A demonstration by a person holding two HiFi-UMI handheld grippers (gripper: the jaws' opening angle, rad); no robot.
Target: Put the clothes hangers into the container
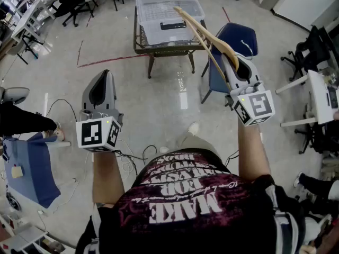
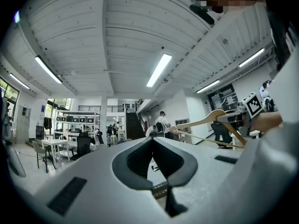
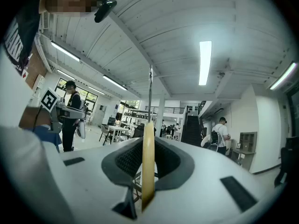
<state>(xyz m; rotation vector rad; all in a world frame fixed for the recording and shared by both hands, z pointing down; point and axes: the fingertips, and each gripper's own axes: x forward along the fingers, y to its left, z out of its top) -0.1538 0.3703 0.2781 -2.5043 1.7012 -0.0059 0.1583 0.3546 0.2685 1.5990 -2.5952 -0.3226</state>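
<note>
Left tool (image 1: 104, 74): jaws are resting together with nothing between them; it is pointing level above the floor at near left.
Container (image 1: 153, 33): clear bin, sitting on a small counter (image 1: 159, 50) at far centre.
Hanger (image 1: 206, 29): wooden, hanging in the air right of the container and outside it; its far end is crossing the bin's right rim in the head view.
Right tool (image 1: 233, 62): jaws are clamping the hanger's wood, with the metal hook rising above them.
Chair (image 1: 238, 36): blue, standing just right of the counter, behind the hanger.
</note>
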